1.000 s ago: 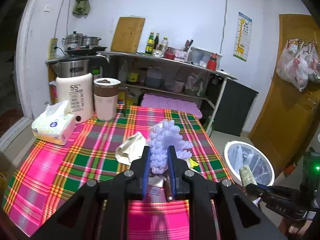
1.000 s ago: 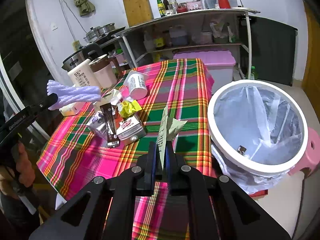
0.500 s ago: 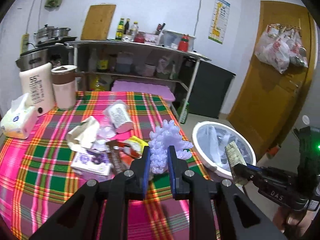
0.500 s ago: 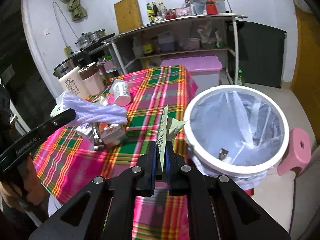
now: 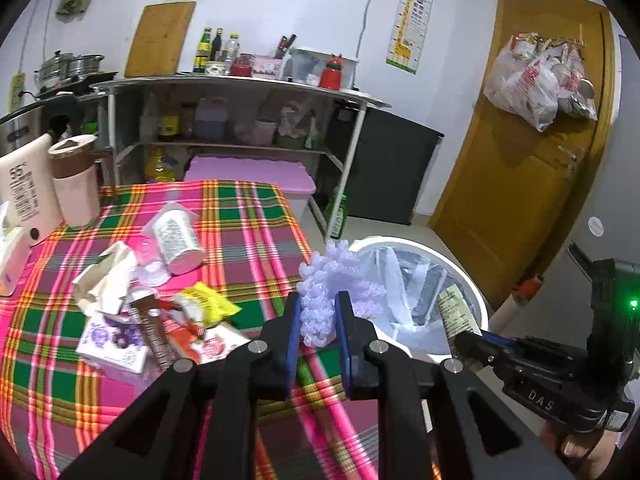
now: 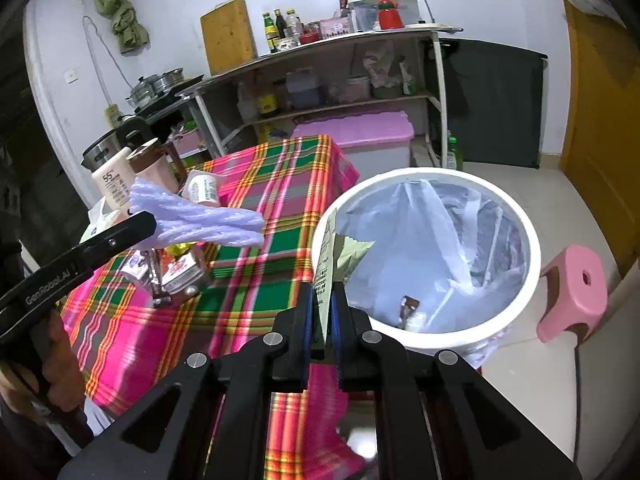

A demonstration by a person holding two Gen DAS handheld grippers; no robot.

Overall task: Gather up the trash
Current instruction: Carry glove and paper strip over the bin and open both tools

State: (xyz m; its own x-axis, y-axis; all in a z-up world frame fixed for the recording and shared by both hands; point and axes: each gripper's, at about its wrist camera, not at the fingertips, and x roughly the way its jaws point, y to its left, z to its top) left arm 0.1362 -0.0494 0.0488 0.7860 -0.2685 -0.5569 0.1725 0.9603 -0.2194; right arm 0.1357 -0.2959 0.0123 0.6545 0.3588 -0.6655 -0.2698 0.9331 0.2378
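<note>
My left gripper (image 5: 318,312) is shut on a lilac foam net sleeve (image 5: 332,292), held above the table's right edge next to the white trash bin (image 5: 478,300); the sleeve also shows in the right wrist view (image 6: 200,222). My right gripper (image 6: 322,316) is shut on a pale green wrapper (image 6: 334,256), held at the near left rim of the bin (image 6: 524,292). The bin has a clear liner and a few scraps at its bottom. More trash lies on the plaid table (image 5: 248,216): a tipped white cup (image 5: 176,236), a yellow wrapper (image 5: 208,304), cartons and torn paper.
A thermos jug (image 5: 22,184) and a lidded mug (image 5: 74,180) stand at the table's far left. A pink stool (image 6: 576,292) sits right of the bin. A metal shelf (image 5: 240,120), a pink storage box (image 5: 248,172) and a wooden door (image 5: 532,168) lie beyond.
Both grippers have moved right, toward the bin, still holding their items. The foam sleeve now reaches the bin's left rim, and the wrapper sits at the bin's edge.
</note>
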